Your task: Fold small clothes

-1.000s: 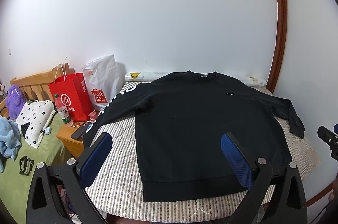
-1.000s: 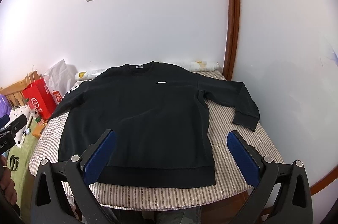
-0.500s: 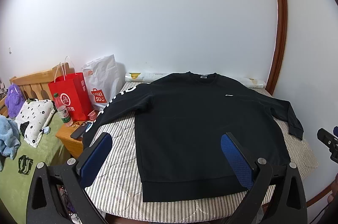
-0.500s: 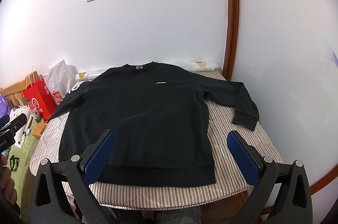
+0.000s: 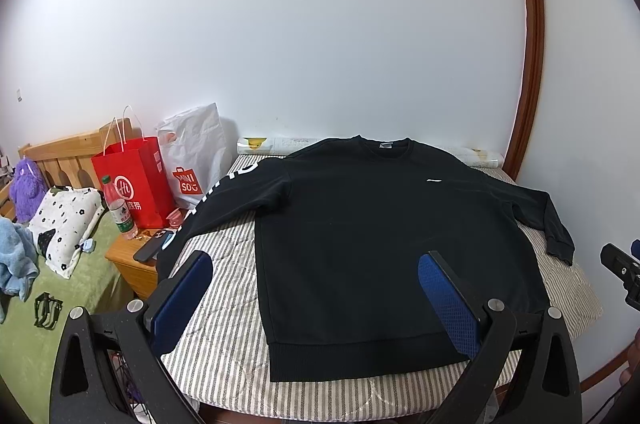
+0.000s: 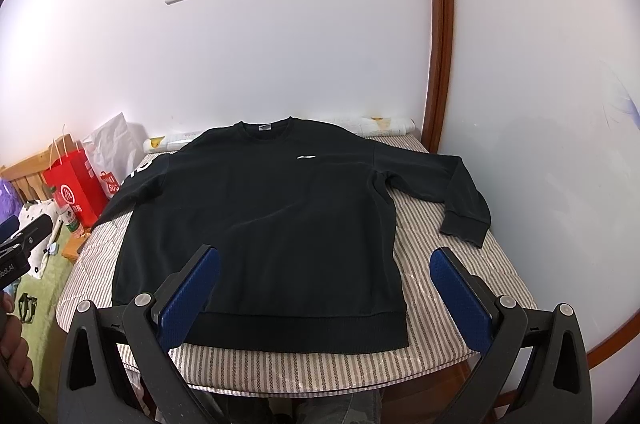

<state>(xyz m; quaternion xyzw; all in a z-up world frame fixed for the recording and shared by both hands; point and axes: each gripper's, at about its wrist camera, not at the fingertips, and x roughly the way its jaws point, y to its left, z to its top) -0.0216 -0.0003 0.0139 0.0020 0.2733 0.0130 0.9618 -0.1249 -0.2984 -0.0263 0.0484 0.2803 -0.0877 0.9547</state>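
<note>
Hardly anything has changed over the last second: both views sit almost where they were, with only a slight drift of the cameras and no shift in the cloth, so I judge the folding has not begun and the first grasp is yet to be chosen.

Far left, beside the bed, a red paper bag (image 5: 134, 180) and a white Miniso bag (image 5: 192, 154) stand by a green-capped bottle (image 5: 119, 208) and a phone (image 5: 154, 244) on a wooden nightstand (image 5: 132, 264). Next comes the striped mattress (image 5: 224, 304), and spread flat on it, face up, the black sweatshirt (image 5: 384, 248), collar toward the wall and hem toward the person. Its left sleeve (image 5: 224, 196), with white lettering, runs down over the mattress edge. The left gripper (image 5: 316, 288) hovers above the hem, jaws wide apart, holding nothing.

Further right, the right gripper (image 6: 324, 288) hangs likewise over the hem's right part, also fully spread and empty, clear of the fabric. The right sleeve (image 6: 452, 188) lies bent on the mattress, cuff pointing back toward the near edge, close to the side wall.

With the garment already smoothed out, a sleeve looks the likely first fold.
</note>
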